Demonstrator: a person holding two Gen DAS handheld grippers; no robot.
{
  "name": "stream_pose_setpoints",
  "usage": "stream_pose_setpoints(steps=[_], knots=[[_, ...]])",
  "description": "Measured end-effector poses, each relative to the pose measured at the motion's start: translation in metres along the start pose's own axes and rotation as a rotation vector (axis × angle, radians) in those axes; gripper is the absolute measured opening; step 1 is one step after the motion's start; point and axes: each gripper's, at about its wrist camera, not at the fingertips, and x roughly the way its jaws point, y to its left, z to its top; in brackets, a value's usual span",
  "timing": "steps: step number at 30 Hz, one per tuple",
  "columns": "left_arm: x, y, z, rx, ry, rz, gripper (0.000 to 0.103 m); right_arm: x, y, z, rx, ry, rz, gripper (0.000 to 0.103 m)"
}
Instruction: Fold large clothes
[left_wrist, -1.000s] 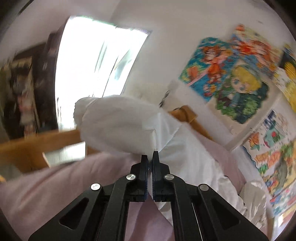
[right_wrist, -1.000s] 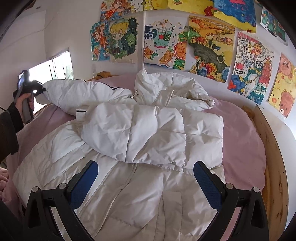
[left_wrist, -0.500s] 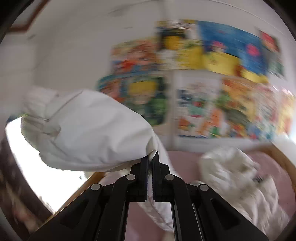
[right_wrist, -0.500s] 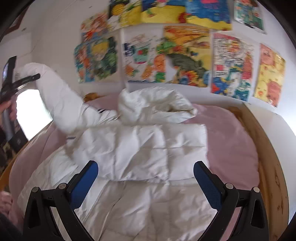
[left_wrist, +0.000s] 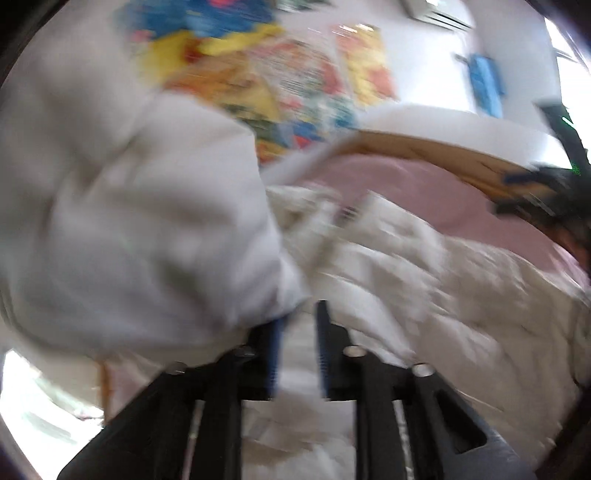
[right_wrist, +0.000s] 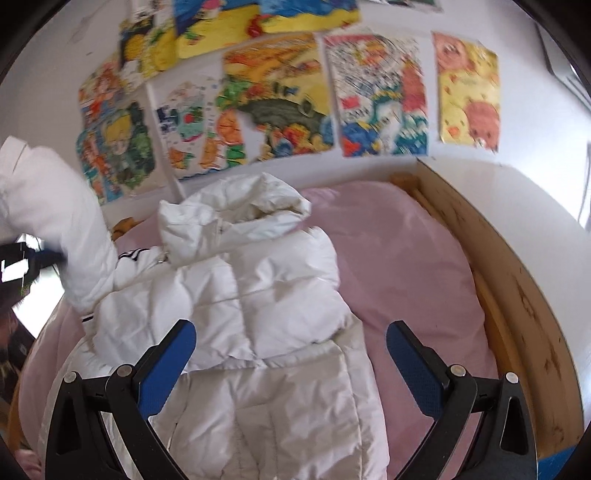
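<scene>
A white puffer coat (right_wrist: 255, 314) lies on the pink bed (right_wrist: 406, 266), one sleeve folded across its chest, hood at the far end. Its other sleeve (right_wrist: 55, 206) is lifted in the air at the left. In the blurred left wrist view that sleeve (left_wrist: 129, 221) hangs over the left gripper (left_wrist: 299, 332), whose jaws stand a little apart; the cloth drapes on the left finger. The coat body (left_wrist: 424, 280) lies beyond. The right gripper (right_wrist: 291, 347) is wide open and empty above the coat's lower half.
Colourful drawings (right_wrist: 277, 96) cover the wall behind the bed. A wooden bed frame (right_wrist: 517, 288) runs along the right side. A bright window (left_wrist: 26, 398) lies at the left.
The left gripper swung the sleeve up and over toward the coat body, and its jaws have parted from shut. The right gripper moved forward over the coat, still open.
</scene>
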Motion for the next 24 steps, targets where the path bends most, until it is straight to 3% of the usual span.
stream_pose_setpoints(steps=[2, 7, 11, 15, 19, 24], knots=[[0.007, -0.014, -0.004, -0.003, 0.030, -0.105, 0.049, 0.004, -0.009, -0.002, 0.040, 0.019, -0.007, 0.103], [0.018, -0.029, -0.021, -0.022, 0.055, -0.239, 0.049, 0.012, -0.025, -0.006, 0.122, 0.061, 0.018, 0.103], [0.011, -0.013, -0.035, -0.149, 0.044, -0.294, 0.049, 0.021, -0.027, -0.012, 0.155, 0.106, 0.110, 0.103], [0.001, 0.029, -0.058, -0.340, 0.065, -0.236, 0.050, 0.035, -0.024, -0.021, 0.222, 0.186, 0.277, 0.103], [-0.005, 0.075, -0.076, -0.515, 0.115, -0.089, 0.053, 0.050, 0.000, -0.029, 0.206, 0.296, 0.461, 0.103], [-0.007, 0.127, -0.100, -0.729, 0.142, -0.002, 0.057, 0.063, 0.037, -0.038, 0.102, 0.358, 0.497, 0.103]])
